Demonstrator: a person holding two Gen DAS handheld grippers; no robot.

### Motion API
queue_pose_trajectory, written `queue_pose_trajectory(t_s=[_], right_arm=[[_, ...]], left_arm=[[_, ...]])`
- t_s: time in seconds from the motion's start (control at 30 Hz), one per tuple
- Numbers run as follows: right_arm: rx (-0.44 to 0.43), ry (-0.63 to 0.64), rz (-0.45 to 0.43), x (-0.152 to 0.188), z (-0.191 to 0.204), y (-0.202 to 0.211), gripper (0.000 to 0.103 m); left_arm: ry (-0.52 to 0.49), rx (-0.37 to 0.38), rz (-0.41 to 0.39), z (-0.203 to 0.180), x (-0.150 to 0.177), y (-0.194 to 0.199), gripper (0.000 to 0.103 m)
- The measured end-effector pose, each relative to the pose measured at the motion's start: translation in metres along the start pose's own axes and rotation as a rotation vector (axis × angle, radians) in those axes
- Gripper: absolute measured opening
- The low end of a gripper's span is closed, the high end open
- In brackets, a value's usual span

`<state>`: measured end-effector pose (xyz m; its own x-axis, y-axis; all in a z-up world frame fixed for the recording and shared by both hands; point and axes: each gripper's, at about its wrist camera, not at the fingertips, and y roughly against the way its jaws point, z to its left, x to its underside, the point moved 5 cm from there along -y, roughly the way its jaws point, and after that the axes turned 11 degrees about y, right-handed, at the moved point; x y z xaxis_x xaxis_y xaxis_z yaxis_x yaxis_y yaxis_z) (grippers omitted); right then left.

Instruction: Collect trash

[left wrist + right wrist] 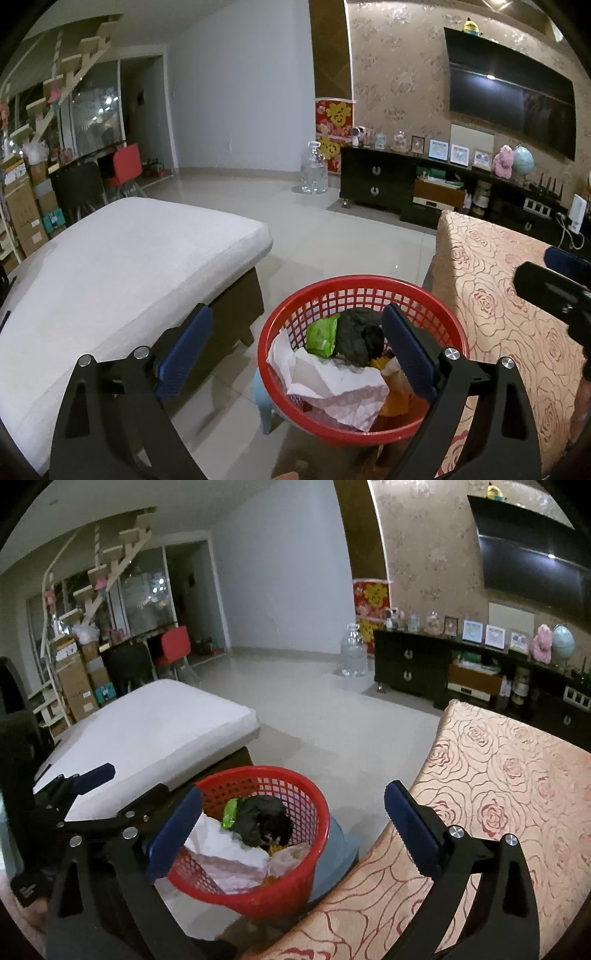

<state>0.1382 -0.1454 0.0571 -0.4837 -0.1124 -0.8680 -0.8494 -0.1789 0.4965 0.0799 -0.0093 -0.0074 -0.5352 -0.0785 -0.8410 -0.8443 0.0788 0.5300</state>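
Left wrist: red basket point(364, 291) w/ trash below left hand-held gripper point(295, 354), jaws wide, empty.

red plastic mesh basket point(369, 295), crumpled white paper point(332, 384), glossy floor tiles point(332, 229)

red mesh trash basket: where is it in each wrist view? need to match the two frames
Left wrist: round red plastic mesh basket sits lower centre-right, full of crumpled paper and wrappers, partly behind the right-hand finger.
Right wrist: same basket sits lower centre-left, partly behind the left-hand finger.
Shared landmark: the rose-patterned beige cloth immediately right of the basket in both.
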Motion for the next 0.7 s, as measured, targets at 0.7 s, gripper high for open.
queue_pose_trajectory(t_s=[0.7], right_arm=[[0.06, -0.034, 0.04, 0.047, 0.015, 0.027, 0.096]], left_arm=[[0.021, -0.046, -0.05, 0.021, 0.019, 0.034, 0.092]])
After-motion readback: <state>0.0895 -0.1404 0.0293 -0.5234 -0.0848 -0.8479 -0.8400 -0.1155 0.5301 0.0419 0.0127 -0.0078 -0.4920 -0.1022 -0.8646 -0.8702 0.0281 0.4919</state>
